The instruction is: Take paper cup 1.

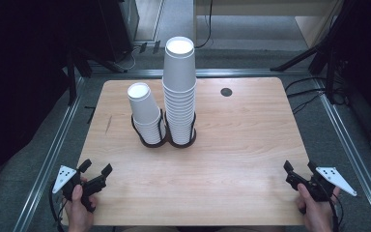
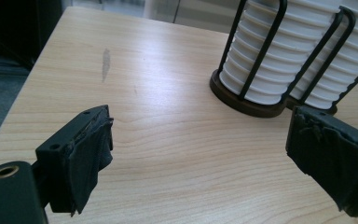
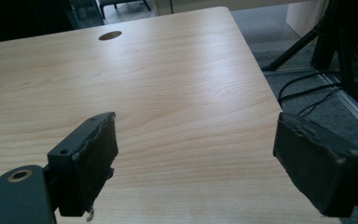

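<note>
Left gripper (image 1: 95, 167): near left table edge, jaws wide, nothing between them.
Right gripper (image 1: 300, 168): near right edge, jaws apart too, empty.
Short cup stack (image 1: 145, 113): mid-table in black wire holder (image 1: 189, 138), beside tall cup stack (image 1: 179, 92).
Handling: paper cups look light, crushable; pinch the top cup's rim gently.
</note>
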The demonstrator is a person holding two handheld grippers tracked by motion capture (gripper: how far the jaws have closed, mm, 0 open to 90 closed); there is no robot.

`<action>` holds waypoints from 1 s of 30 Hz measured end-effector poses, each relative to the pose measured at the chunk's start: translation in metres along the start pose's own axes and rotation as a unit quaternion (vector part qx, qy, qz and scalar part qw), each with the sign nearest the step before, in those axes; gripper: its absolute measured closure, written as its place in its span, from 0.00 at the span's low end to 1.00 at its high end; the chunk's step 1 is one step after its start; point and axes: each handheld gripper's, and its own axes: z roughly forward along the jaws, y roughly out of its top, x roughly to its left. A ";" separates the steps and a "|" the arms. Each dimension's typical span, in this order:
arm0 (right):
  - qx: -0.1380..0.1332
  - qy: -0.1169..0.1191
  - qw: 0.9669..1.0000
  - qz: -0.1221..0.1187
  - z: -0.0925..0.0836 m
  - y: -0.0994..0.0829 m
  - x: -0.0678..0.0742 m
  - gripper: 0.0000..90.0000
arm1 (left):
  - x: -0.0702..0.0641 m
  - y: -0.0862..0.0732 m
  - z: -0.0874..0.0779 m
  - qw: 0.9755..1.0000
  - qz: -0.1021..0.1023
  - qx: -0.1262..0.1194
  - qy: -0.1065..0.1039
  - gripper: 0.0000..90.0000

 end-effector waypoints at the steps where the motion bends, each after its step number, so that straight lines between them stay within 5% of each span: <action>1: -0.002 0.002 1.000 0.001 0.000 -0.001 0.000 0.15 | -0.001 0.000 0.000 1.000 0.002 0.002 0.003 0.08; 7: -0.017 0.005 1.000 -0.017 0.001 -0.002 0.005 0.17 | -0.008 0.002 0.005 0.999 0.013 0.022 0.019 0.08; 13: -0.037 0.018 0.999 -0.006 -0.001 -0.002 0.007 0.19 | -0.017 0.009 0.003 0.999 0.010 -0.017 0.031 0.08; 17: -0.023 0.021 0.999 -0.022 -0.001 -0.003 0.007 0.16 | -0.024 0.014 0.006 1.000 -0.001 -0.026 0.014 0.08; 30: 0.000 0.016 0.999 -0.030 0.000 -0.003 0.008 0.15 | -0.077 0.035 0.027 0.998 0.029 -0.011 -0.049 0.08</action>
